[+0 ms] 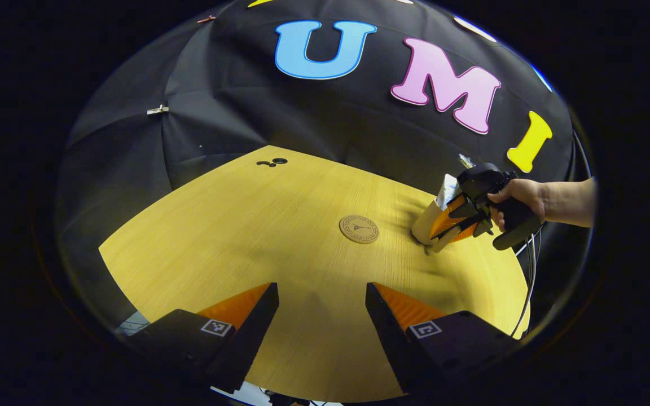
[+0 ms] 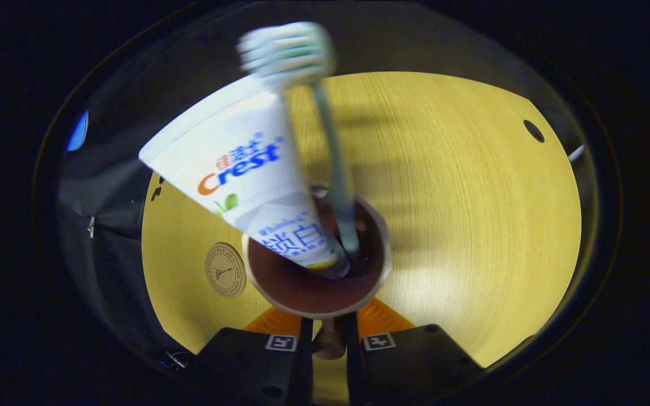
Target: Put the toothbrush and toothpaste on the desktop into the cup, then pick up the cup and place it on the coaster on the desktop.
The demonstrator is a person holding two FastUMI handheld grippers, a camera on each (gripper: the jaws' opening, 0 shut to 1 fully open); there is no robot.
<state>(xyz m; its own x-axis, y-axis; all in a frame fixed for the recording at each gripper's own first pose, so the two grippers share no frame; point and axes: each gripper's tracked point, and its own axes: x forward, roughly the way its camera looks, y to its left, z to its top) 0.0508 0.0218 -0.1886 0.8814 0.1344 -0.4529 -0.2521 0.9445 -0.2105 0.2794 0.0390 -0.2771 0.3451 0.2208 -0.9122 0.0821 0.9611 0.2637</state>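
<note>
Right tongs (image 2: pixel 329 338) closed on the cup's (image 2: pixel 280 293) handle, tilting it near the worktop's (image 1: pixel 246 225) right edge; toothpaste (image 2: pixel 246 169) and toothbrush (image 2: pixel 336 186) lean inside. Coaster (image 1: pixel 359 229) sits just beside, awaiting the cup. Left tongs (image 1: pixel 322 304) gape wide, empty

The desk (image 1: pixel 280 237) is yellow wood with fine grain lines. The coaster (image 1: pixel 359 229) is tan, with a dark round emblem. The cup (image 2: pixel 316 285) is cream outside and dark brown inside. The toothpaste (image 2: pixel 246 169) is white with blue and orange print. The toothbrush (image 2: pixel 330 152) is pale green and white.
</note>
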